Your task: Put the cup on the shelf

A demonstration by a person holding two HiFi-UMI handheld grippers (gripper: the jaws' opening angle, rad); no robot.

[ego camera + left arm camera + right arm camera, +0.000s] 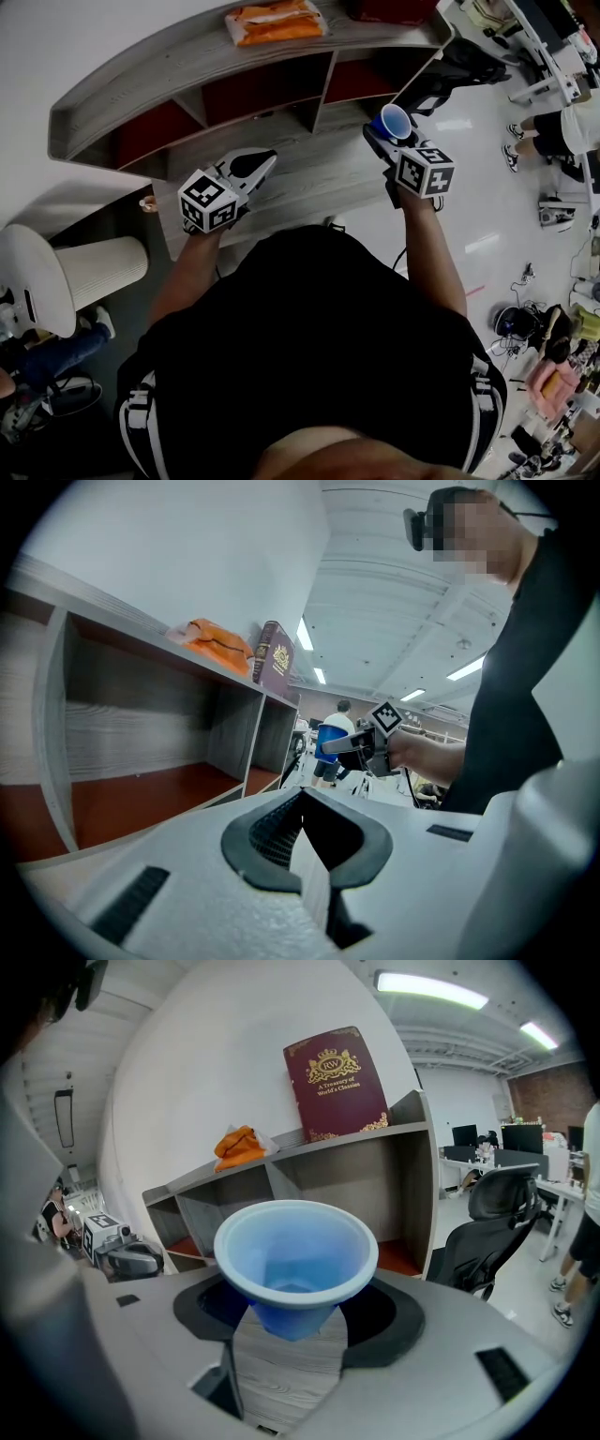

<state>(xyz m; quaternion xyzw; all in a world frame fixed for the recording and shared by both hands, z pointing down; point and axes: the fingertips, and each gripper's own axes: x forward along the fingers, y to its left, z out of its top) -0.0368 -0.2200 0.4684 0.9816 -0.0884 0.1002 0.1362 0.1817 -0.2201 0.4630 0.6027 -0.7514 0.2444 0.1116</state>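
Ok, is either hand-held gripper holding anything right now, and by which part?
The right hand-held gripper holds the blue cup, its jaws closed on the cup's narrow lower body below the rim. The left hand-held gripper holds nothing; its jaws are together.

cup: 1 | shelf: 1 | book: 1 | orange bag: 1 | hand-held grippers: 2

Body of blue cup mostly behind right gripper; maroon book cropped at top.

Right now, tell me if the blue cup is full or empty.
Empty: the right gripper view looks into the cup, bare to its bottom.
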